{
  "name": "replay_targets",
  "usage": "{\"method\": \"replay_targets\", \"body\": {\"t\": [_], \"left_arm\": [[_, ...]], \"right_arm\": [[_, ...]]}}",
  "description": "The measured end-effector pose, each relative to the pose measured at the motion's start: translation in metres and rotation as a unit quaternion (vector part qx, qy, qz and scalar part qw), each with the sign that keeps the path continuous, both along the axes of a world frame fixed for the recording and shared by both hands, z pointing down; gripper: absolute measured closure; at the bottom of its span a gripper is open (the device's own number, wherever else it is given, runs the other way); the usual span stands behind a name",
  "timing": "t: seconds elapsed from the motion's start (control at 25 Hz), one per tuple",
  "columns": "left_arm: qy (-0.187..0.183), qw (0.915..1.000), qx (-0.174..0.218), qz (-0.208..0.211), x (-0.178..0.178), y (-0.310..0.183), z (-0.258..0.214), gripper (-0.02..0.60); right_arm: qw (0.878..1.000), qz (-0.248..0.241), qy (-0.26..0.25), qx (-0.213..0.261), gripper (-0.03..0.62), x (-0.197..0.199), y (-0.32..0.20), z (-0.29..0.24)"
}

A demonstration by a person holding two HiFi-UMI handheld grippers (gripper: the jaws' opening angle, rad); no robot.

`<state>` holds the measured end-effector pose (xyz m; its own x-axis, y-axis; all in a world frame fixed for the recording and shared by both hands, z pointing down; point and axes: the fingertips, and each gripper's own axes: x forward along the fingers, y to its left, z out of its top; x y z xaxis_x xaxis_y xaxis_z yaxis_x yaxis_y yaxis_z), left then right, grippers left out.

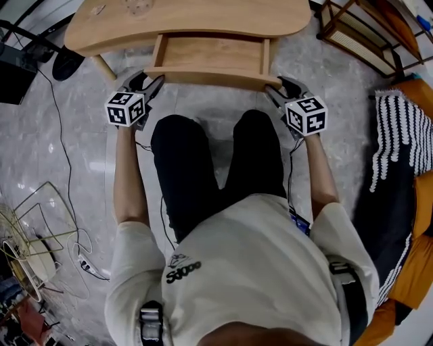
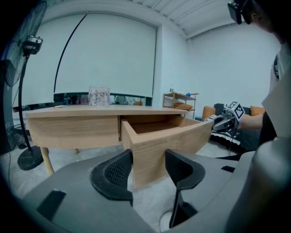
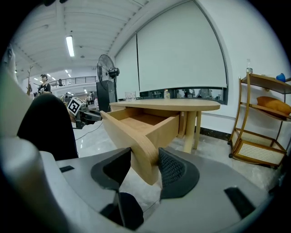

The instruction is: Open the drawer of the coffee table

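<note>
1. In the head view, the drawer (image 1: 213, 53) is seen standing out from under the worktop (image 1: 196, 20) on the person's side. The left hand-held gripper (image 1: 150, 82) is set on the left end of the drawer's curved front. The right hand-held gripper (image 1: 281, 86) is set on the right end. The person's legs (image 1: 183, 162) lie between the two grippers, with a narrow strip of grey floor (image 1: 203, 101) left between the knees and the drawer front. A wooden rack (image 1: 358, 34) stands well off to the right.

2. In the left gripper view, the left hand-held gripper (image 2: 148, 170) is clamped on the near corner of the drawer (image 2: 168, 136), one ribbed pad on the outer side and the other against the front face. The drawer's side wall is seen running back to the worktop (image 2: 72, 110), on which a glass container (image 2: 99, 95) stands. Open floor is seen below the drawer. A fan stand (image 2: 29, 91) is at the far left.

3. In the right gripper view, the right hand-held gripper (image 3: 144, 170) is closed on the rounded end of the drawer (image 3: 136, 129) front, with a pad touching each face. The left hand-held gripper (image 3: 84, 116) is seen at the far end of the front. A table leg (image 3: 191, 132) stands just behind the drawer, and the floor to its right is open as far as the rack (image 3: 259, 123).
</note>
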<state>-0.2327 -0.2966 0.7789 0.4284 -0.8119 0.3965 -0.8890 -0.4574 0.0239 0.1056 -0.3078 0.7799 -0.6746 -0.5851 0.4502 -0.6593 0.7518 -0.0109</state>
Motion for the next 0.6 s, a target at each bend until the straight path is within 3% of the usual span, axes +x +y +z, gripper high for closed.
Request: {"method": "replay_targets", "body": {"t": [0.6], "left_arm": [[0.010,0.9999,0.007,-0.012,-0.001,0.044,-0.002,0.342]], "right_arm": [[0.999,-0.018,-0.037,-0.019,0.411,0.000,0.045,-0.004]]}}
